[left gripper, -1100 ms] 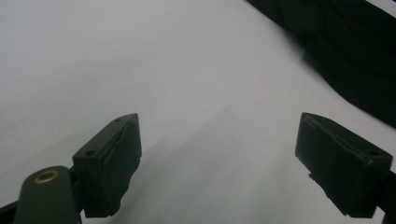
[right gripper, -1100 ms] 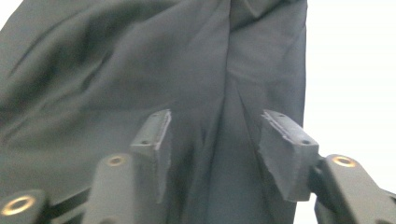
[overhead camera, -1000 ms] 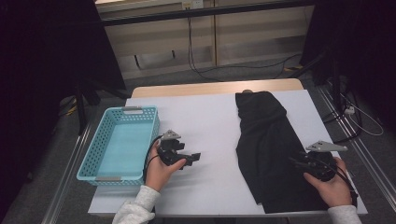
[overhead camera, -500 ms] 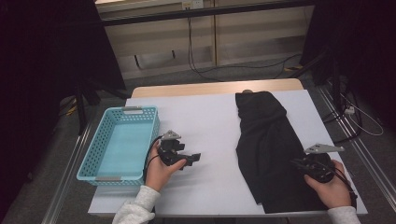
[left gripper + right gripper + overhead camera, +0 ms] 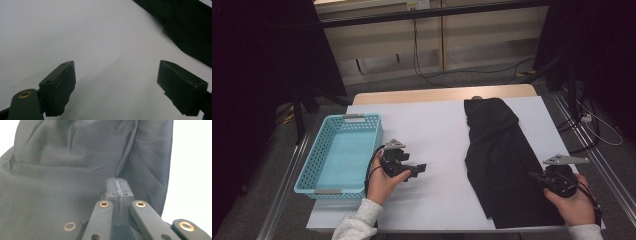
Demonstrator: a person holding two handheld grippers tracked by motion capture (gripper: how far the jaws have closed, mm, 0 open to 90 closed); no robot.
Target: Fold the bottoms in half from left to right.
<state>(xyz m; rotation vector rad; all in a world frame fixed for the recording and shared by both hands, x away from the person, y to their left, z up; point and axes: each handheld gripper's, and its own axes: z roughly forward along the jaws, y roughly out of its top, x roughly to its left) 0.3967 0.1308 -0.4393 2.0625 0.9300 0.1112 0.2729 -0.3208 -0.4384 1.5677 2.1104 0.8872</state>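
A long black garment (image 5: pixel 499 160) lies spread on the right half of the white table (image 5: pixel 437 130). My right gripper (image 5: pixel 533 176) rests low at its near right edge. In the right gripper view its jaws have just been closing and the right gripper (image 5: pixel 117 181) now stands shut, with a thin fold of the black garment (image 5: pixel 62 170) pinched between the pads. A crease runs up from the tips. My left gripper (image 5: pixel 419 169) rests near the table's middle, pointing right. In the left gripper view the left gripper (image 5: pixel 125 82) stands open over bare white surface, with the garment (image 5: pixel 190 27) farther off.
A light blue plastic basket (image 5: pixel 362 118) stands at the table's left side, just left of my left hand. Cables and dark stands run along the floor behind and to the right of the table.
The right hand has shifted only slightly at the garment's near right edge. The left hand and the basket have not moved.
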